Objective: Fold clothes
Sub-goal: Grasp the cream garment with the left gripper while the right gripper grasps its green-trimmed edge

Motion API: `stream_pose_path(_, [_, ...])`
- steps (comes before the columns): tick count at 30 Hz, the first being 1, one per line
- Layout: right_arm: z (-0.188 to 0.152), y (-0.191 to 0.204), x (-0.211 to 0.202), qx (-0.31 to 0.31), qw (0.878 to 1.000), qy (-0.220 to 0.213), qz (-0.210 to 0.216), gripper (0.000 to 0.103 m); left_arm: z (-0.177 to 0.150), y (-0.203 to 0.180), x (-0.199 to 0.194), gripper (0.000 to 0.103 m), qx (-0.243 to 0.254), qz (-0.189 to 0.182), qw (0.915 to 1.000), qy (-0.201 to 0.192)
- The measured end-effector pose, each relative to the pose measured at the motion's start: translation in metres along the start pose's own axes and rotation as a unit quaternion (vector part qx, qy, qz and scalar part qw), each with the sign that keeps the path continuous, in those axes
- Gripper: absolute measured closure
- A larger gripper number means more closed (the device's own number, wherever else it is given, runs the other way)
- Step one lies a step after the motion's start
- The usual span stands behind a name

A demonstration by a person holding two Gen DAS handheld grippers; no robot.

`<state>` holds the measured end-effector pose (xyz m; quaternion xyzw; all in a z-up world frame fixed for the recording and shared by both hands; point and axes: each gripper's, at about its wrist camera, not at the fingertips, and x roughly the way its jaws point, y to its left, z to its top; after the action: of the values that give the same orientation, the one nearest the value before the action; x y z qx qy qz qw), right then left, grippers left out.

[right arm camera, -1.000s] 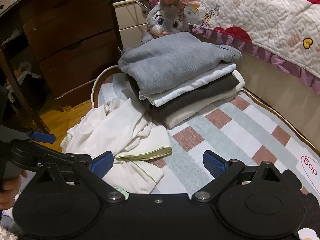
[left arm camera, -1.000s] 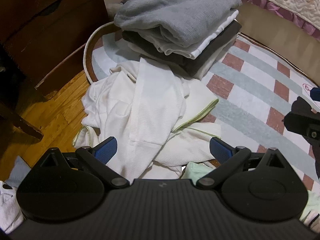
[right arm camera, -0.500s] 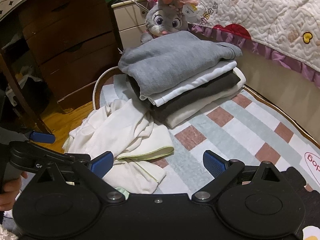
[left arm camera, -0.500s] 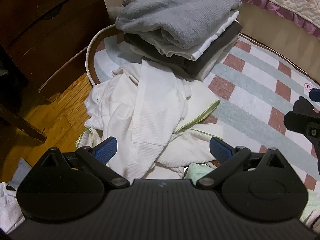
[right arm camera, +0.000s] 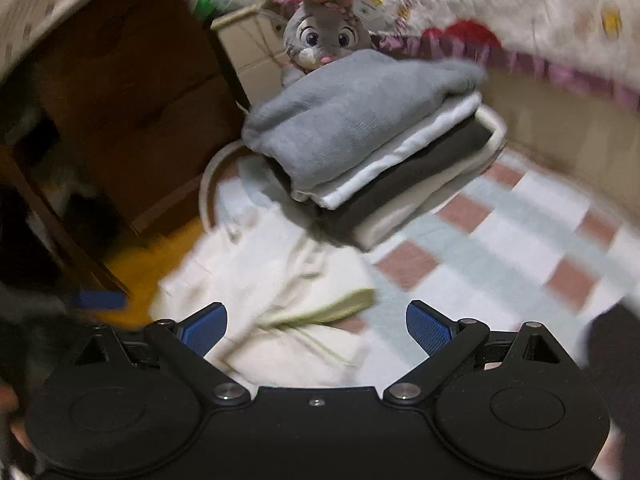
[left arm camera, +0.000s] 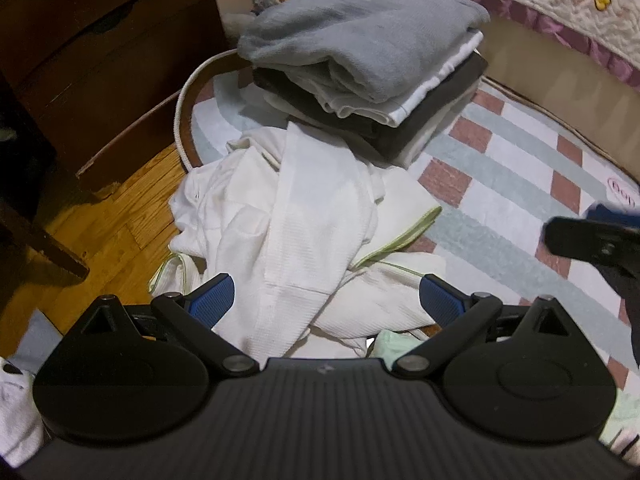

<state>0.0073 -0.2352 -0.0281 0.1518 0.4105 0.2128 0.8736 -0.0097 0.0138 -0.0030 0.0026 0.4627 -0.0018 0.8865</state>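
A crumpled white waffle-knit garment with green trim (left arm camera: 304, 232) lies on the checked rug (left arm camera: 520, 184), partly over the wood floor. My left gripper (left arm camera: 324, 304) is open and empty just above its near edge. Behind it stands a stack of folded clothes (left arm camera: 360, 60) with a grey sweater on top. In the right wrist view, which is blurred, the white garment (right arm camera: 272, 288) and the stack (right arm camera: 368, 136) show too. My right gripper (right arm camera: 316, 328) is open and empty over the garment's right edge; it also shows in the left wrist view (left arm camera: 592, 236) at the far right.
A dark wooden dresser (left arm camera: 100, 60) stands at the left with a chair leg (left arm camera: 44, 248) in front. A bed with a quilted cover (right arm camera: 520, 20) runs along the back right. A plush rabbit (right arm camera: 324, 36) sits behind the stack. Other loose clothes (left arm camera: 16, 408) lie at the lower left.
Both grippers have moved forward toward the white garment and the stack. The right wrist view has become blurred from fast motion. Both stay open.
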Motion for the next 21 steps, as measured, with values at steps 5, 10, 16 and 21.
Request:
stream_pose_path(5, [-0.017,-0.027,0.047,0.098,0.993,0.033,0.053,0.023,-0.009,0.017,0.010,0.003,-0.005,0.072,0.9937,-0.086])
stream_pose_path(10, [-0.015,-0.035,0.083,0.109,0.990,0.042,0.074,0.027,-0.009,0.049,0.038,0.018,-0.045,0.063,0.9952,-0.060])
stream_pose_path(16, [-0.008,-0.068,0.137,0.198,0.971,0.047,0.126,0.019,-0.015,0.115,0.096,0.040,-0.229,-0.063,0.9711,0.025])
stream_pose_path(21, [-0.012,-0.085,0.161,0.209,0.976,0.033,0.057,0.020,-0.018,0.131,0.109,0.040,-0.228,-0.044,0.9724,0.016])
